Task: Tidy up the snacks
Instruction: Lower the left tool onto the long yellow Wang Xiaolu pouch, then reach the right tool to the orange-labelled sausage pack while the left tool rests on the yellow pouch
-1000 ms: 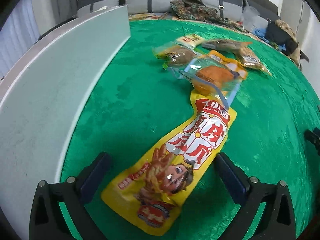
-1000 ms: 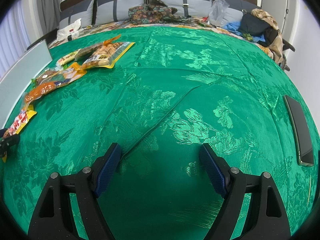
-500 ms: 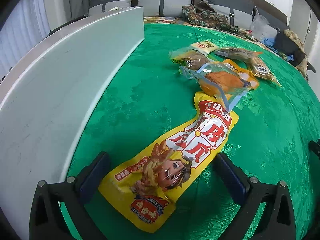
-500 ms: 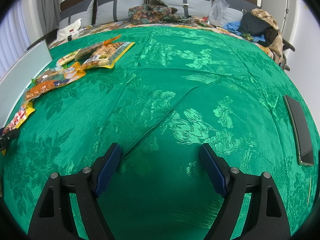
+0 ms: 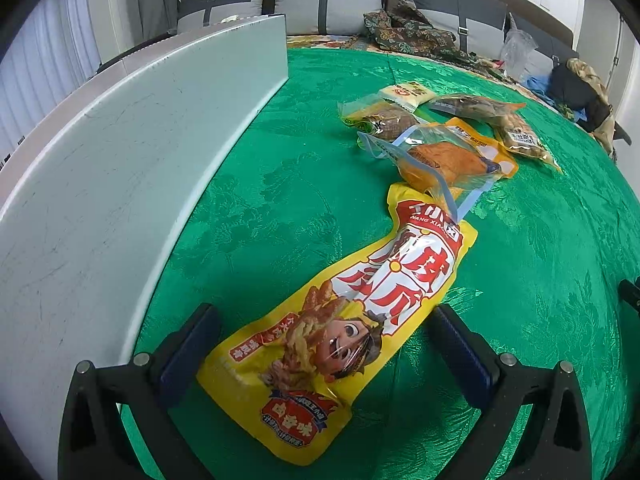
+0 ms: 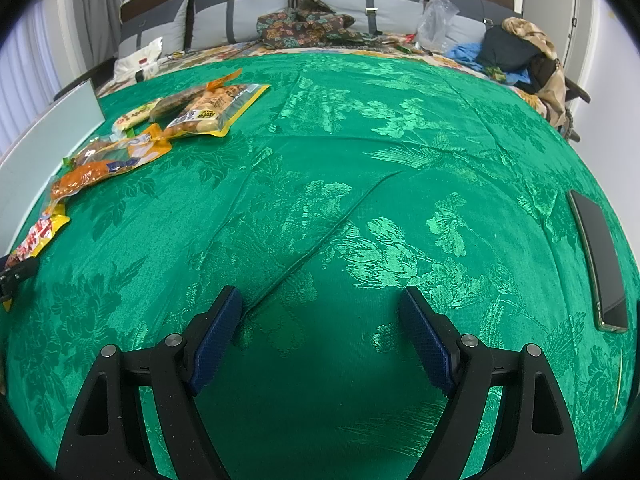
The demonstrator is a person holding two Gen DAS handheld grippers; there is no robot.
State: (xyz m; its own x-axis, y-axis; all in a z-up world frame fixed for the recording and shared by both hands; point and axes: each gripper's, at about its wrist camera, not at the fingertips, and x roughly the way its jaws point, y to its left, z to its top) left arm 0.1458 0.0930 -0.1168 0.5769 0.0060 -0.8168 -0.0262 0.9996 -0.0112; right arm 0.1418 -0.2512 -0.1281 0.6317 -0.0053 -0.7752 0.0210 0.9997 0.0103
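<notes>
We see the green brocade bedspread (image 6: 360, 160) spread under both grippers. Our left gripper (image 5: 324, 344) stands wide open, straddling the yellow snack pouch (image 5: 344, 312) without pinching it. Our right gripper (image 6: 320, 328) gapes open over bare cloth, the other snack packets (image 6: 192, 112) far ahead-left.

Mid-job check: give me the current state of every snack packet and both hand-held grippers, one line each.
Left hand-held gripper: open, straddling the yellow packet, pads not pressing.
Right hand-held gripper: open, empty, over bare green cloth.
Yellow cartoon snack packet: sealed, flat on the cloth, far end under the clear pouch.
Clear blue-edged pouch: lying flat, overlapping its neighbours.
Small pale packet: sealed, flat.
Phone: flat, screen dark.
</notes>
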